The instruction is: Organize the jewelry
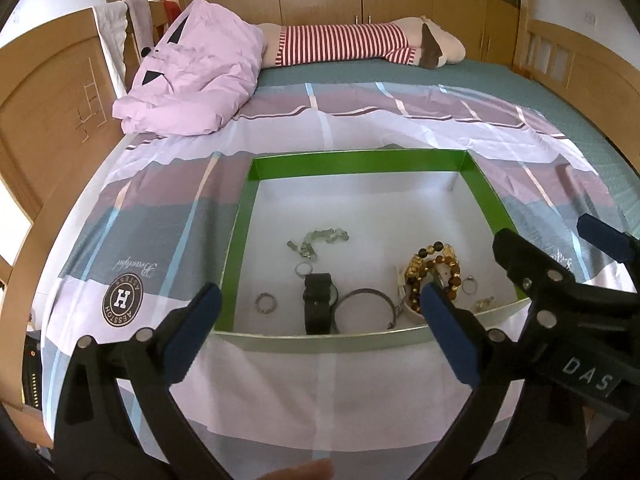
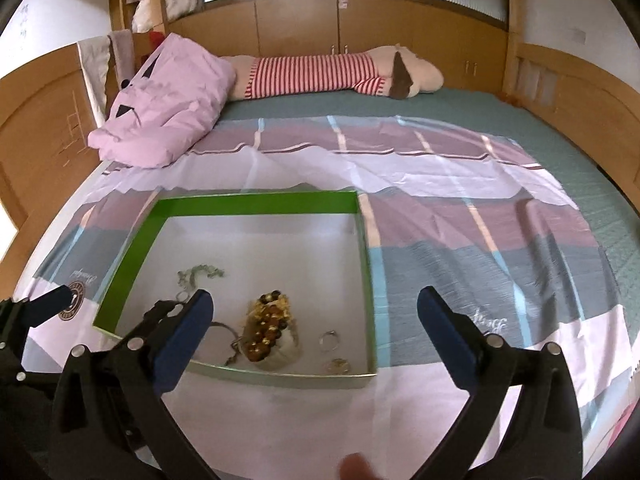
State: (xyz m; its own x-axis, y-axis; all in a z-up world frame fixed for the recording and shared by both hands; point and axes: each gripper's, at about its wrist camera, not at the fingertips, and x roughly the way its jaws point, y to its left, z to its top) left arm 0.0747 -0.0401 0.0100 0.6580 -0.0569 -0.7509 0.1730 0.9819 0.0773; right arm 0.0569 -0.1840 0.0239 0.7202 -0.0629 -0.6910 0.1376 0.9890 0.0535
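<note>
Green-walled tray (image 1: 362,163) sits on the striped sheet (image 1: 168,208) near the bed's front edge. Both claws hover short of its front wall, spread wide and gripping nothing: left claw (image 1: 320,334), right claw (image 2: 316,332). Jewelry lies along the tray's front half. The amber bead bracelet (image 1: 434,266) is heaped on something pale, partly hidden behind the left claw's right finger. The black watch (image 1: 319,304) is cut off by the front wall, and the bangle (image 1: 365,306) beside it touches it. The small ring (image 1: 266,303) is clear; the silver chain (image 1: 320,240) is tangled, links hard to make out. The right view is blurred. A pink quilt (image 1: 188,76) lies at the far left corner.
</note>
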